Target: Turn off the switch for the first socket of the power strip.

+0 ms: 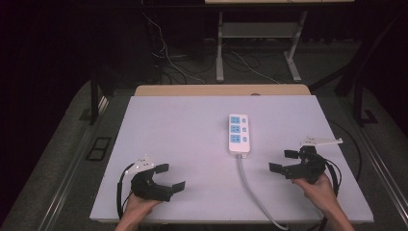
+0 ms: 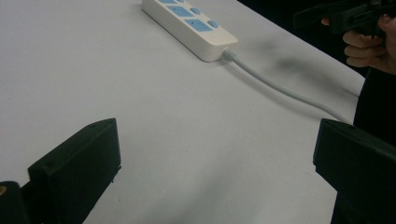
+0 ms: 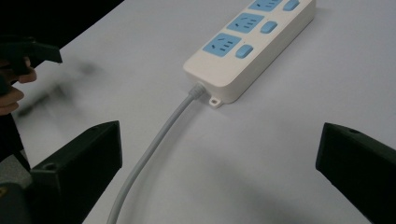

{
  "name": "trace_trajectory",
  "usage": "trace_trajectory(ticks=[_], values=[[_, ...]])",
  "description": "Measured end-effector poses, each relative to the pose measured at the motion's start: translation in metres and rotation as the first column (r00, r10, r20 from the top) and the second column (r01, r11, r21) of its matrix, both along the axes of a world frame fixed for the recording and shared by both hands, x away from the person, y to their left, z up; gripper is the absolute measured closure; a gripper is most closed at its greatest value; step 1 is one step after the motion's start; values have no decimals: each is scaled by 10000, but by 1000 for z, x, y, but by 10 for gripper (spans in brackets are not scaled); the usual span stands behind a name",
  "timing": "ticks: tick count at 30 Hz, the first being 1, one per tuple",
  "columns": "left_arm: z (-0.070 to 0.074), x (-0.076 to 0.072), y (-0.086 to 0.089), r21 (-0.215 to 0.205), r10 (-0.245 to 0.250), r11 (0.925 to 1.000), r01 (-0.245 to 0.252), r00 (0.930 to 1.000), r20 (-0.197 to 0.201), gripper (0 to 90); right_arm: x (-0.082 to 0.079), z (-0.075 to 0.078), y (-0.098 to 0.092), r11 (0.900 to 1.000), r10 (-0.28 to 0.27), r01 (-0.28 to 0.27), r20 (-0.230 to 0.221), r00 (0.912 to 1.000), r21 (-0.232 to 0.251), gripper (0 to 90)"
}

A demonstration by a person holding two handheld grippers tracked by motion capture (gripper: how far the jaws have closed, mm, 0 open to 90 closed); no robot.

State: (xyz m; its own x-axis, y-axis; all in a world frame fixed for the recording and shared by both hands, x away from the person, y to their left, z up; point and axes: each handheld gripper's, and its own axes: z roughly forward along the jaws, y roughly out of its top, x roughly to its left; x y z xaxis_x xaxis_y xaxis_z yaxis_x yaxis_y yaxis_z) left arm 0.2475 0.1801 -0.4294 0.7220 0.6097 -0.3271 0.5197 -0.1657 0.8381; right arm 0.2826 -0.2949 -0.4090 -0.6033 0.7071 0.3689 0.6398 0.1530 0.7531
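Observation:
A white power strip (image 1: 238,133) with blue sockets and switches lies flat near the middle of the white table (image 1: 183,139). Its grey cable (image 1: 251,190) runs toward the front edge. The strip (image 2: 189,25) and its cable (image 2: 285,91) lie ahead in the left gripper view. In the right gripper view the strip (image 3: 250,44) sits close, with the cable (image 3: 154,144) passing between the jaws' line of sight. My left gripper (image 1: 170,177) is at the front left, open and empty. My right gripper (image 1: 283,161) is at the front right of the strip, open and empty.
A wooden table edge (image 1: 221,90) borders the far side. Beyond it stand metal desk legs (image 1: 220,48) and loose cables on the floor (image 1: 168,60). The other hand's gripper (image 2: 345,14) appears at the top right of the left gripper view.

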Motion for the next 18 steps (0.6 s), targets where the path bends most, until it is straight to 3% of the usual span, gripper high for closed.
trace_trajectory(ticks=[18], values=[[-1, -1, 1, 45, -162, 9999, 162, 9998, -94, 0, -31, -16, 1, 9992, 391, -388, 413, 9984, -79, 3]])
